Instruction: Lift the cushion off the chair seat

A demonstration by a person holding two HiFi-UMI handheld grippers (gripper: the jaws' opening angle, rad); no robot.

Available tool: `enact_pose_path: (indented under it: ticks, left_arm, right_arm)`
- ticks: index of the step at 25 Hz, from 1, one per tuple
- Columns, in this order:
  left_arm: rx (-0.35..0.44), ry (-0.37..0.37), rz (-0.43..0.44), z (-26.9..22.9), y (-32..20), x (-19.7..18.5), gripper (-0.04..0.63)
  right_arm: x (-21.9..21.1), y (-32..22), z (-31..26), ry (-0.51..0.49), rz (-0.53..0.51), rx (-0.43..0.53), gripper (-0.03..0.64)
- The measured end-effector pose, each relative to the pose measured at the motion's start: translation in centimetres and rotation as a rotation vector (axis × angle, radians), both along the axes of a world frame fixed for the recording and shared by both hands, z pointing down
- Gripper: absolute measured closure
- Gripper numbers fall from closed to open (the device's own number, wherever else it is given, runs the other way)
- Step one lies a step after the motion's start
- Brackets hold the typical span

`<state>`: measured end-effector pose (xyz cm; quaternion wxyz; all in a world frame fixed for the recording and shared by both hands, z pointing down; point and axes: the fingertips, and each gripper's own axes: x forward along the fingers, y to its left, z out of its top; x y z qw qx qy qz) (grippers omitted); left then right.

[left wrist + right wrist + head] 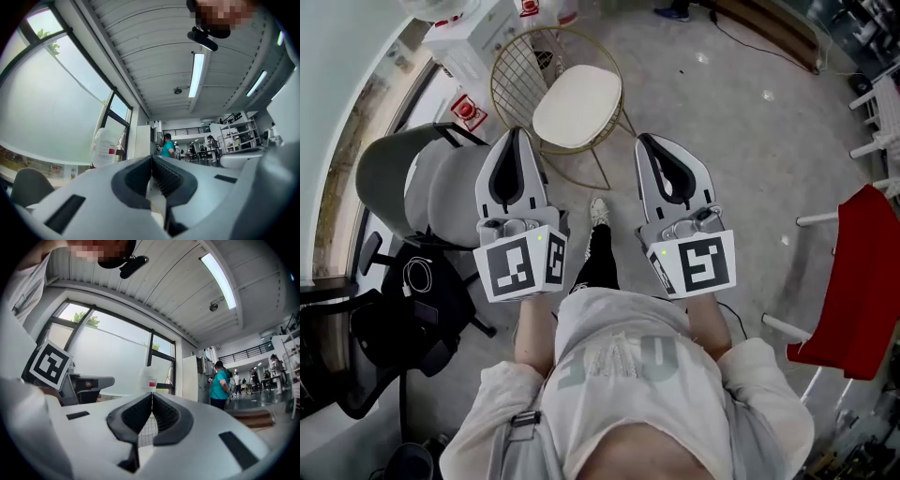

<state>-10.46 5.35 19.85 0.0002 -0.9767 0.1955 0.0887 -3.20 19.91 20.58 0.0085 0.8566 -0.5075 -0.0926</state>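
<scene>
**Cushion yet to be lifted.** Nothing of the lift is done. The cream cushion [577, 105] lies flat on the seat of the gold wire chair [517, 70], untouched.

The person stands short of it on the pale floor [741, 141], with 2 grippers held out side by side. The left gripper [517, 133] points toward the chair's near left edge. The right gripper [643, 141] sits just off its near right side. Neither touches chair or cushion.

Both are closed tight with nothing gripped. Each gripper's own view shows its dark ribbed pads meeting at the tips, with only background visible through the gap behind them.

By the look of it, the whole job remains: close in, open the jaws, take the cushion by an edge and raise it clear of the seat.

As for containers, the chair's wire shell holds 1 thing, the cushion. A pale jug [107, 147] with a red label stands near the window and shows in both gripper views; whether it holds anything cannot be told.

A grey chair [422, 178] stands to the left, and a red chair [862, 281] well off to the right.
</scene>
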Motion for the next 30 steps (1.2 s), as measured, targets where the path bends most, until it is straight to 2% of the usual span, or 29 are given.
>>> enact_pose_path:
  ticks: [3, 7, 10, 13, 18, 22, 25, 30]
  left_arm:
    - [0.024, -0.029, -0.061, -1.1, -6.5, 4.5, 0.581]
    - [-0.001, -0.057, -0.088, -2.0, -14.3, 10.5, 0.581]
    - [0.019, -0.068, -0.112, -2.5, -18.7, 14.4, 0.581]
    - [-0.006, -0.065, -0.125, -2.3, -21.5, 16.8, 0.581]
    - [-0.046, -0.066, -0.142, -2.0, -24.5, 19.1, 0.581]
    - [-0.068, -0.058, -0.192, -2.1, -25.7, 19.5, 0.581]
    - [-0.081, -0.047, -0.228, -2.4, -26.0, 19.6, 0.581]
    - [-0.108, -0.052, -0.339, -1.8, -26.7, 18.9, 0.58]
  right_arm:
    - [5.5, -6.2, -1.5, 0.01, -0.022, 0.007, 0.598]
    - [12.8, -14.5, -3.5, 0.028, -0.047, -0.015, 0.598]
    - [17.9, -19.3, -4.3, 0.017, -0.027, -0.023, 0.598]
    - [21.1, -22.2, -3.9, -0.012, -0.013, -0.046, 0.598]
    - [23.7, -25.4, -3.8, -0.037, -0.037, -0.051, 0.598]
    - [24.7, -27.5, -4.2, -0.04, -0.088, -0.044, 0.598]
    - [25.4, -29.1, -4.4, -0.06, -0.149, -0.024, 0.598]
    - [25.3, -31.7, -3.8, -0.084, -0.3, -0.024, 0.598]
